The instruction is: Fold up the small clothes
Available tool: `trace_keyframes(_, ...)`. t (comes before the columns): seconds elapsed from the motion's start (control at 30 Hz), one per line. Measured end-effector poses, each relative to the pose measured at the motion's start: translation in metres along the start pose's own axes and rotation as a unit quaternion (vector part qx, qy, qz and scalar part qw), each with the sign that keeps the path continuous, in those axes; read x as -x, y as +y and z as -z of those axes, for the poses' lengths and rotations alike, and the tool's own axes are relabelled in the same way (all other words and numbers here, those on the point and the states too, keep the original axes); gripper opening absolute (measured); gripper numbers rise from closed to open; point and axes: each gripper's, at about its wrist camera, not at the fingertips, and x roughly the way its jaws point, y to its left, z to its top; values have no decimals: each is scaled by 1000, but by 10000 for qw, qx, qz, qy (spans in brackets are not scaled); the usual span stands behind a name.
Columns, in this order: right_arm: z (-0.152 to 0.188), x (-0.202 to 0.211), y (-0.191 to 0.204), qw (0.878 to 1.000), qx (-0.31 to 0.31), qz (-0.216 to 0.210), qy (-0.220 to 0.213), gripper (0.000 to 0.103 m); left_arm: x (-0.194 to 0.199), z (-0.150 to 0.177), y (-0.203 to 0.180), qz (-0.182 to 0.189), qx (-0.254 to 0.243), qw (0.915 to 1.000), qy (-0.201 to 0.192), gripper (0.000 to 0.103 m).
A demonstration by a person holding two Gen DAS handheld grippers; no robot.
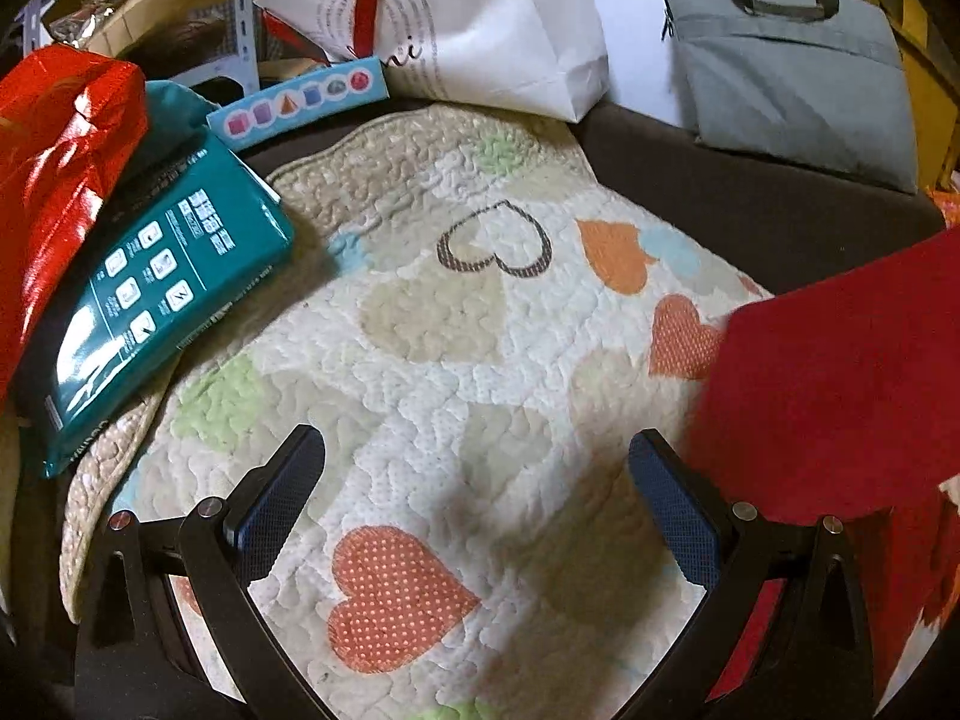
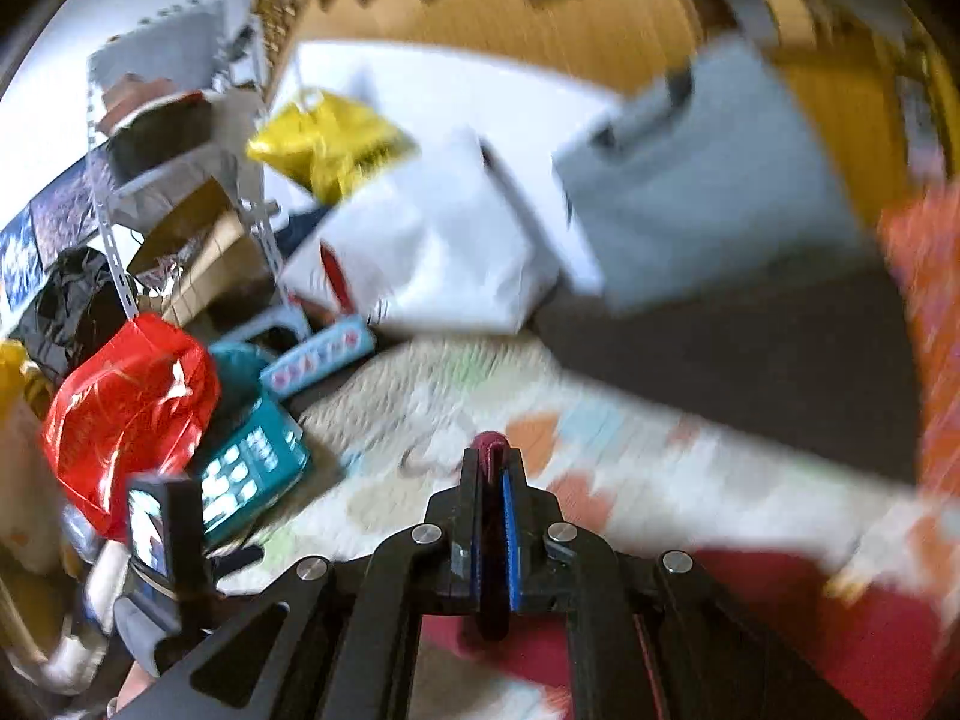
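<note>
The dark red knit garment hangs at three o'clock in the left wrist view, draped over the cream quilted mat with heart patches. The right gripper has its fingers pressed together on a fold of it. The left gripper, fingers wide apart, holds nothing above the mat. A teal printed box lies at nine o'clock.

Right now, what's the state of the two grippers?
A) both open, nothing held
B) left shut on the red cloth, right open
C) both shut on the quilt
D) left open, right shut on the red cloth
D: the left gripper has its jaws spread wide over the heart quilt with nothing between them, while the right gripper pinches a fold of the red cloth.
</note>
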Motion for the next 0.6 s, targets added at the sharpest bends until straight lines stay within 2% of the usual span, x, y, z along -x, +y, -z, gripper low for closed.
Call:
trace_keyframes(0.1, -6, 18, -21, 9985, 211, 506, -83, 5, 3, 1, -8, 80, -91, 9999, -39, 102)
trace_keyframes(0.2, 13, 16, -60, 9947, 139, 992, 252, 5, 3, 3, -20, 93, -269, 9996, -50, 102)
trace_keyframes(0.33, 69, -5, -119, 9818, -78, 1594, 1035, 5, -1, 7, -33, 106, -440, 9990, 37, 102)
trace_keyframes(0.47, 136, -19, -191, 9580, -708, 2166, 1739, 5, -4, 11, -46, 122, -597, 9981, 76, 102)
trace_keyframes(0.57, 159, 1, -232, 9499, -1275, 2263, 1736, 5, -7, 14, -57, 113, -737, 9972, 98, 102)
trace_keyframes(0.6, 160, 8, -238, 9486, -1295, 2342, 1691, 5, -8, 14, -59, 113, -754, 9970, 109, 102)
